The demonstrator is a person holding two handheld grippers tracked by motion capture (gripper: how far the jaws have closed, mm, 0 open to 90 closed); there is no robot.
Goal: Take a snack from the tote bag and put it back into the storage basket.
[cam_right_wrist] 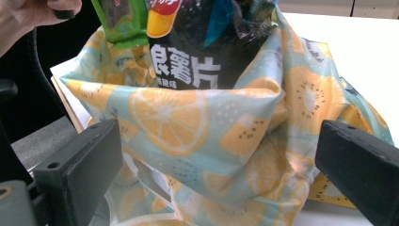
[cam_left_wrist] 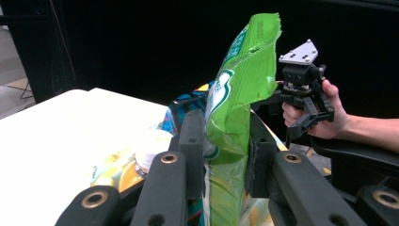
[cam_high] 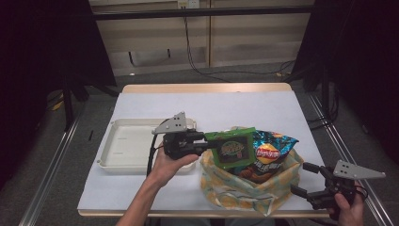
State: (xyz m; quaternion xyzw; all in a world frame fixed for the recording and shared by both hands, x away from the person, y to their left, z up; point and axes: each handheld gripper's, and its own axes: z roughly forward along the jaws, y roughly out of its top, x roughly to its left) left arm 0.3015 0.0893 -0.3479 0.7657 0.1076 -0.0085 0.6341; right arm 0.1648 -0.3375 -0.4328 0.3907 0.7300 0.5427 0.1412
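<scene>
A fruit-print cloth bag (cam_high: pixel 249 186) (cam_right_wrist: pixel 188 127) stands open near the table's front edge. A black and blue chip bag (cam_high: pixel 268 153) (cam_right_wrist: pixel 197 52) stands inside it. My left gripper (cam_high: pixel 211 141) (cam_left_wrist: pixel 226 155) is shut on a green snack bag (cam_high: pixel 231 149) (cam_left_wrist: pixel 242 89), held upright over the bag's left side. In the left gripper view the jaws press both faces of the green bag. My right gripper (cam_high: pixel 308 181) (cam_right_wrist: pixel 226 160) is open just right of the cloth bag, its jaws wide apart with the bag's side between them, not touching.
A white tray (cam_high: pixel 127 146) lies left of the cloth bag, behind my left hand. A white sheet (cam_high: pixel 211 108) covers the table. The floor and dark curtains surround the table.
</scene>
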